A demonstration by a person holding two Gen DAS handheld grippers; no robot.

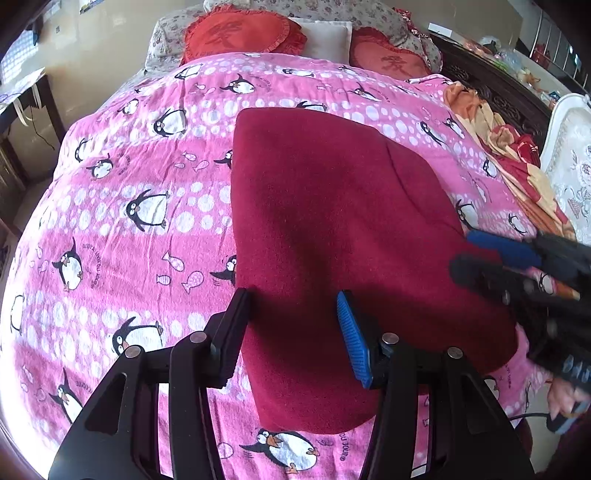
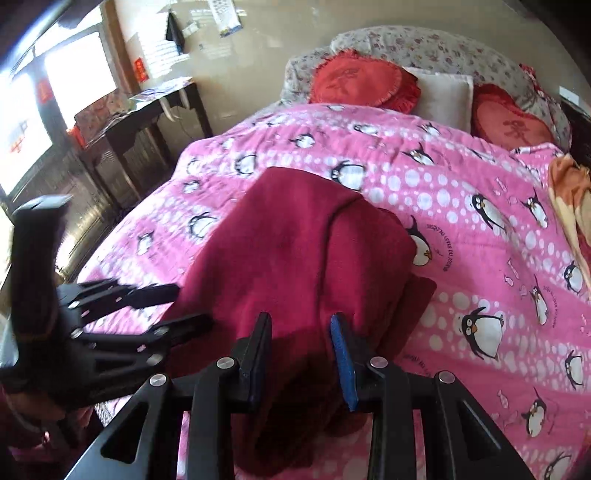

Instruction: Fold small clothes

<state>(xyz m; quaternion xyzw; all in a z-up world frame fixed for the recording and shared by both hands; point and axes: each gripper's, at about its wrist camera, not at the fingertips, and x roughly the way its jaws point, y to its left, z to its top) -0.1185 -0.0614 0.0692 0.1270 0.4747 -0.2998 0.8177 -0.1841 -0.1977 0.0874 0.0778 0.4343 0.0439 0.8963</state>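
A dark red garment point(image 1: 332, 229) lies folded on the pink penguin bedspread point(image 1: 129, 221). My left gripper point(image 1: 293, 299) is open just above the garment's near left edge, with its left finger at the edge and nothing held. My right gripper point(image 1: 469, 254) shows at the right, over the garment's right edge. In the right wrist view the garment point(image 2: 295, 251) shows a fold line down its middle and my right gripper point(image 2: 301, 321) is open over its near end with cloth between the fingers. The left gripper point(image 2: 184, 306) is at the left there.
Two red heart cushions point(image 1: 240, 35) and a white pillow point(image 1: 328, 38) sit at the head of the bed. An orange and red blanket point(image 1: 517, 158) lies along the right edge. A dark desk point(image 2: 147, 114) stands left of the bed.
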